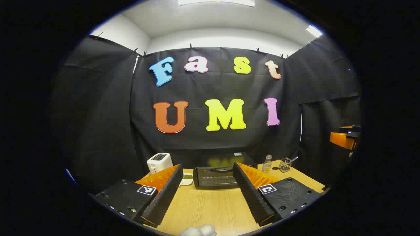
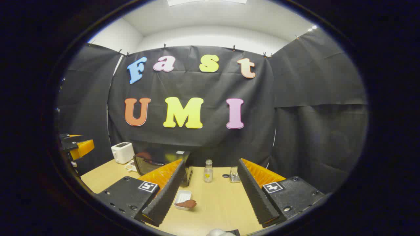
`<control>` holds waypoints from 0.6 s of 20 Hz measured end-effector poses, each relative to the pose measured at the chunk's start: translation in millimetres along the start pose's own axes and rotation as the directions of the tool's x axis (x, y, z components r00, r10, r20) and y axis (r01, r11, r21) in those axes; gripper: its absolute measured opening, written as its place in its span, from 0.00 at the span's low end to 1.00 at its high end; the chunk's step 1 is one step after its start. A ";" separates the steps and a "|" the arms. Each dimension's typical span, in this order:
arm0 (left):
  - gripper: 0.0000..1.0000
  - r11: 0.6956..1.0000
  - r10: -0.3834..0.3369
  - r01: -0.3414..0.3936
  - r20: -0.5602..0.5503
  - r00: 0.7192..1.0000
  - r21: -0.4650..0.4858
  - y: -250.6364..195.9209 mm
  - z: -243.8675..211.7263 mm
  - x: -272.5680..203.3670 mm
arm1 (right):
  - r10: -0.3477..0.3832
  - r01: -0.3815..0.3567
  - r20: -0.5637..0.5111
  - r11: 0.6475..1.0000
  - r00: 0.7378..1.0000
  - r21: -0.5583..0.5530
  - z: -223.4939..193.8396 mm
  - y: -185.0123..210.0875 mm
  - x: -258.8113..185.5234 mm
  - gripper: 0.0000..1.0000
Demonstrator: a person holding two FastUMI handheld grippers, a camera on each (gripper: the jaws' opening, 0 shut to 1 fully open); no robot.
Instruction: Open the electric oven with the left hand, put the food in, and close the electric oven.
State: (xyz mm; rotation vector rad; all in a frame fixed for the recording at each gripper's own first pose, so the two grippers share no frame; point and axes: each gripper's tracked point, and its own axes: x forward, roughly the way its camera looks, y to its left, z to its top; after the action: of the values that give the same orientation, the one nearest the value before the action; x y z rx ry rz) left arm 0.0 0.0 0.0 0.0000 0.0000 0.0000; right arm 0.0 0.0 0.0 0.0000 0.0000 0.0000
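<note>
The black electric oven (image 1: 215,177) stands at the back of the wooden table (image 1: 210,209) with its door closed and the handle along the top of the door. My left gripper (image 1: 207,167) is open and held in front of the oven, well apart from it. In the right gripper view, the food, a brown piece (image 2: 187,203), lies on a small white tray (image 2: 181,197) on the table. My right gripper (image 2: 211,163) is open above the table, with the tray just inside its left finger. That finger hides part of the oven (image 2: 154,164).
A white toaster (image 1: 159,162) stands left of the oven, with a small plate holding something green (image 1: 187,178) beside it. A clear bottle (image 1: 267,164) and a glass with a spoon (image 1: 285,165) stand to the oven's right. Black cloth walls close in the table.
</note>
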 end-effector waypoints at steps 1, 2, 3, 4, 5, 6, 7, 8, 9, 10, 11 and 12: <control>0.97 1.000 -0.004 0.004 0.003 1.000 0.007 -1.8 1.7 -0.8 | -0.003 0.003 -0.001 1.000 1.000 -0.001 0.5 -1.5 -1.1 1.00; 0.96 1.000 -0.008 0.008 0.004 1.000 0.012 -3.3 1.3 0.4 | -0.002 0.002 -0.003 1.000 1.000 -0.003 -0.5 -2.1 -1.8 1.00; 0.96 1.000 -0.009 0.009 0.002 1.000 0.015 -4.3 -0.8 1.4 | -0.004 0.004 -0.007 1.000 1.000 -0.008 -1.6 -3.0 -2.1 1.00; 0.96 1.000 -0.010 0.010 -0.002 1.000 0.016 -5.2 -2.1 2.2 | -0.005 0.005 -0.011 1.000 1.000 -0.011 -3.3 -4.2 -2.5 1.00; 0.96 1.000 -0.012 0.012 -0.007 1.000 0.022 -6.8 -3.8 3.4 | -0.006 0.005 -0.012 1.000 1.000 -0.008 -3.3 -4.3 -3.4 1.00; 0.96 1.000 -0.011 0.011 -0.003 1.000 0.028 -8.4 -3.8 3.7 | -0.005 0.005 -0.017 1.000 1.000 -0.004 -5.2 -4.0 -2.7 1.00; 0.96 1.000 -0.012 0.012 -0.003 1.000 0.026 -9.4 -3.3 5.1 | -0.006 0.006 -0.023 1.000 1.000 -0.002 -6.1 -4.6 -2.3 1.00; 0.96 1.000 -0.011 0.011 -0.002 1.000 0.017 -9.9 -3.7 6.5 | -0.007 0.007 -0.027 1.000 1.000 -0.002 -8.3 -6.0 -3.0 1.00; 0.96 1.000 -0.015 0.015 -0.005 1.000 0.007 -12.1 -4.3 8.2 | -0.007 0.007 -0.030 1.000 1.000 0.001 -8.8 -6.6 -2.9 1.00; 0.96 1.000 -0.013 0.013 -0.004 1.000 -0.001 -12.7 -4.9 10.1 | -0.003 0.003 -0.033 1.000 0.999 0.003 -9.1 -6.0 -3.0 1.00; 0.96 1.000 -0.011 0.011 -0.004 1.000 -0.005 -12.5 -5.0 12.9 | 0.000 0.000 -0.036 1.000 0.999 0.005 -8.7 -6.3 -2.5 1.00; 0.96 1.000 -0.009 0.009 -0.002 1.000 -0.007 -13.4 -6.4 16.5 | 0.003 -0.003 -0.038 1.000 0.999 0.006 -9.8 -6.7 -0.9 1.00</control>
State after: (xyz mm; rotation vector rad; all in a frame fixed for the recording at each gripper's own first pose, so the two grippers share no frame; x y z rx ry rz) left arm 16.5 -13.4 -6.4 -0.0071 0.0025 -0.0093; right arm -0.9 -6.7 -9.8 0.0056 0.0385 0.0030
